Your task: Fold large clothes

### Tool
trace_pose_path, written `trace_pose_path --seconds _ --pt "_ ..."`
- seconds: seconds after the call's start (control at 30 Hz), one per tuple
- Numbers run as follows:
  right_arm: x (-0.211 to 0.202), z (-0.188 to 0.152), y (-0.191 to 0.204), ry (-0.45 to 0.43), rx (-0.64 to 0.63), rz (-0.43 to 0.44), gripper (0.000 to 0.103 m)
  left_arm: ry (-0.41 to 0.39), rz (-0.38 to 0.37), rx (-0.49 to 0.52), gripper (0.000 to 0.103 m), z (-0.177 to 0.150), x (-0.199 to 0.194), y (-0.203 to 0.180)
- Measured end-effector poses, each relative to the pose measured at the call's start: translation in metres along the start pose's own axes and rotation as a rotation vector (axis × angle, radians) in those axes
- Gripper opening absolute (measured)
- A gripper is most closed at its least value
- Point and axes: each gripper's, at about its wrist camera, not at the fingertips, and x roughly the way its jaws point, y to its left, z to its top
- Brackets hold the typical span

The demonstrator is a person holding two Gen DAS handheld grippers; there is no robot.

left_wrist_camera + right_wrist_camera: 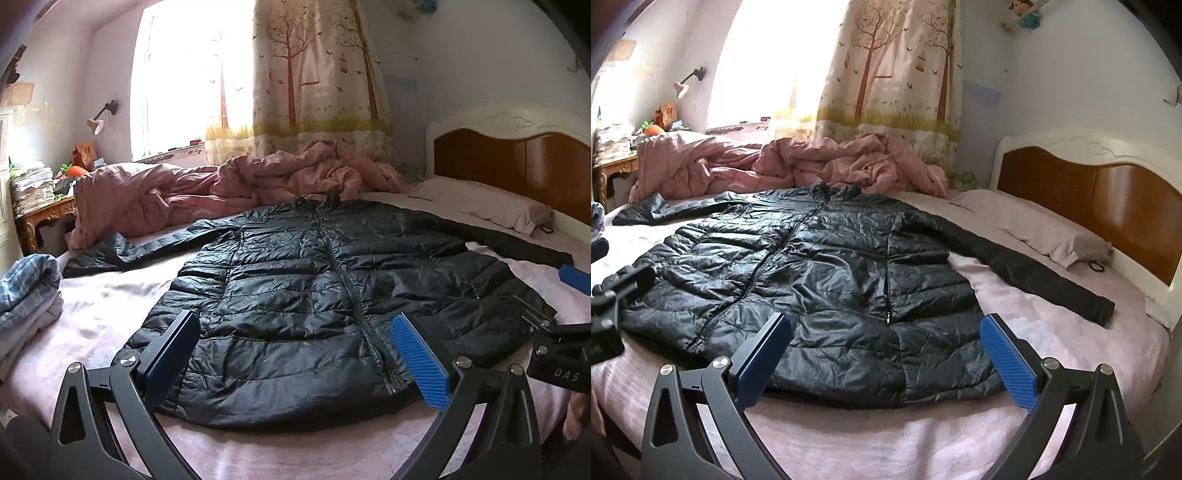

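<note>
Left gripper, nearest the lens: 2 blue-padded fingers spread wide apart, holding nothing, poised above the hem of the black puffer jacket. Right gripper: fingers likewise spread apart and empty, over the hem's other end. The jacket lies flat, front up and zipped, on the pink bedsheet, both sleeves stretched outward, collar pointing away. Folded plaid cloth sits at the sheet's left edge. Beyond the collar: a crumpled pink duvet. Farthest: a pillow, wooden headboard and tree-print curtain.
</note>
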Motion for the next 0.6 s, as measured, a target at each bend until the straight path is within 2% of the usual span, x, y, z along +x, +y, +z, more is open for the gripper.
trace_pose_path --seconds 0.23,0.43,0.53,0.6 --pt "-0.006 -0.001 -0.002 -0.026 0.024 0.006 0.103 -0.014 -0.043 -0.031 0.103 0.007 -0.01 0.004" --pt "-0.018 0.0 0.001 -0.079 0.017 0.019 0.103 -0.083 0.015 0.033 0.103 0.008 -0.02 -0.004" --pt "-0.022 0.0 0.003 -0.094 0.011 0.002 0.103 -0.11 -0.011 -0.003 0.103 0.008 -0.026 0.001" --pt "-0.023 0.001 0.002 -0.087 0.02 0.022 0.103 -0.129 -0.004 -0.032 0.103 0.01 -0.03 0.003"
